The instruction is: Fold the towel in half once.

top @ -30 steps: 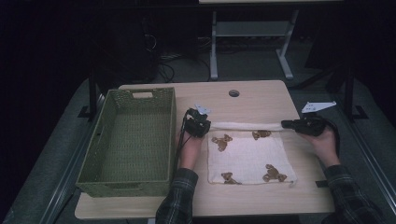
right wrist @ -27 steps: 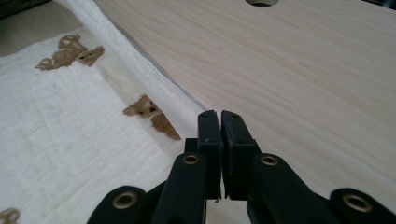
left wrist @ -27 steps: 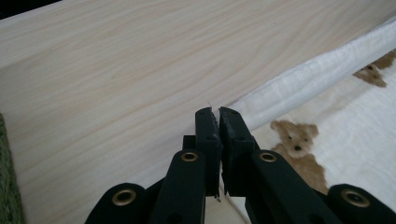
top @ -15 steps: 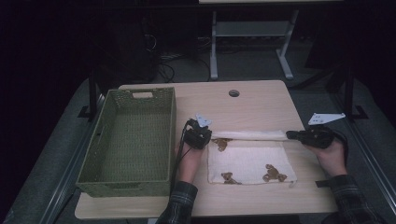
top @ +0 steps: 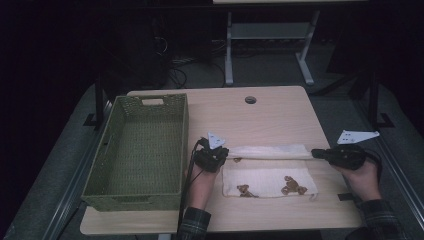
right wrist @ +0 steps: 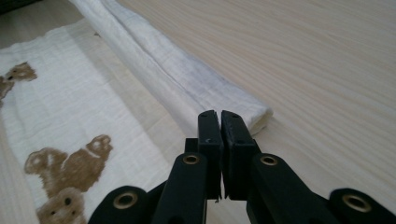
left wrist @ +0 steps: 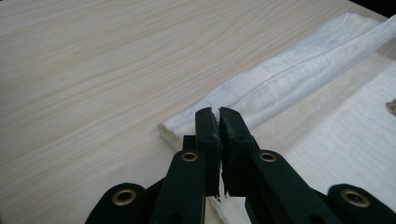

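high view: a white muslin cloth [top: 270,176] printed with brown teddy bears lies on the light wooden tabletop [top: 280,115], to the right of a green woven basket [top: 137,150]. the cloth's far edge is turned back toward the person into a long folded band running between the two tools. the left hand-held gripper [top: 227,156] sits at the band's left end, the right hand-held gripper [top: 316,153] at its right end, each borne by a hand with a plaid sleeve entering from below

left gripper view: the left hand-held gripper [left wrist: 218,122] has its jaws pressed together on the cloth [left wrist: 299,74], a scrap of the white fabric showing between them at the corner of the fold

right gripper view: the right hand-held gripper [right wrist: 218,125] likewise has its jaws closed at the end of the folded band of the cloth [right wrist: 154,60]; whether fabric is pinched between them cannot be told. bear prints lie on the flat layer to the left
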`<state>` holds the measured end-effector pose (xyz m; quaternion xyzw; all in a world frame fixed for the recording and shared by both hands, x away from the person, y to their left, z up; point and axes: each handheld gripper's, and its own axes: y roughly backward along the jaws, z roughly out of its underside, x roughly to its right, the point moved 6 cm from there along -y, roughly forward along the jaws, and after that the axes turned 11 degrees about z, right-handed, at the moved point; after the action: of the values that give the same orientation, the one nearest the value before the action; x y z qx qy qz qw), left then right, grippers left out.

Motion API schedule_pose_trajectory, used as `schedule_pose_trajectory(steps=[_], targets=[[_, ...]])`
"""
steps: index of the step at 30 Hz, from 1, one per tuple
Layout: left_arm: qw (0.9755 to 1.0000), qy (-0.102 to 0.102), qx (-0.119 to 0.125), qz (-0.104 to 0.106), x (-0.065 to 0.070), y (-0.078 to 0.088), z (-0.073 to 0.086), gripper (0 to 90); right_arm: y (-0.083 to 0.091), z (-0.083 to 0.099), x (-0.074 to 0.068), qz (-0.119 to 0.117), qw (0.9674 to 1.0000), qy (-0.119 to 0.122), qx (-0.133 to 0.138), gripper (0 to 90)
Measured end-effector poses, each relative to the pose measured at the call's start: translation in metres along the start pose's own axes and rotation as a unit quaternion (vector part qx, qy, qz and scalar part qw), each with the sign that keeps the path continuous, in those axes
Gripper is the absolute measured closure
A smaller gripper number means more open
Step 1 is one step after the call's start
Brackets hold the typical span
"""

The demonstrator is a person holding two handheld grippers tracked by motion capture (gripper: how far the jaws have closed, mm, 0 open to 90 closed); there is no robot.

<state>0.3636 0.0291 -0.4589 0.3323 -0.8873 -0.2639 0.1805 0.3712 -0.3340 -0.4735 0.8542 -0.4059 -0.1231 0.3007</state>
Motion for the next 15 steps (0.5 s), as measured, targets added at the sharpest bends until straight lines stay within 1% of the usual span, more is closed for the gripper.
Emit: schedule_pose_trajectory(steps=[3, 6, 9, 11, 14, 15], targets=[[1.0000, 0.002, -0.001, -0.001, 0.005, 0.005, 0.005, 86.6, 0.004, 0.002, -0.005, -0.002, 1.0000, 0.003, 0.000, 87.4], [1.0000, 0.008, 0.003, -0.002, 0.011, 0.009, 0.009, 86.6, 0.007, 0.005, -0.010, -0.003, 1.0000, 0.008, -0.001, 87.4], [0.9999, 0.007, -0.002, -0.008, 0.017, 0.012, 0.014, 86.6, 0.010, 0.008, -0.014, -0.004, 0.9999, 0.015, -0.001, 87.4], [0.9999, 0.006, -0.004, -0.007, 0.021, 0.014, 0.018, 86.6, 0.013, 0.011, -0.018, -0.002, 0.9998, 0.020, -0.004, 87.4], [0.9999, 0.009, -0.004, -0.004, 0.025, 0.018, 0.022, 86.6, 0.017, 0.015, -0.023, -0.006, 0.9997, 0.023, -0.002, 87.4], [1.0000, 0.006, -0.007, -0.004, 0.026, 0.020, 0.023, 86.6, 0.018, 0.016, -0.024, -0.008, 0.9997, 0.024, -0.003, 87.4]])
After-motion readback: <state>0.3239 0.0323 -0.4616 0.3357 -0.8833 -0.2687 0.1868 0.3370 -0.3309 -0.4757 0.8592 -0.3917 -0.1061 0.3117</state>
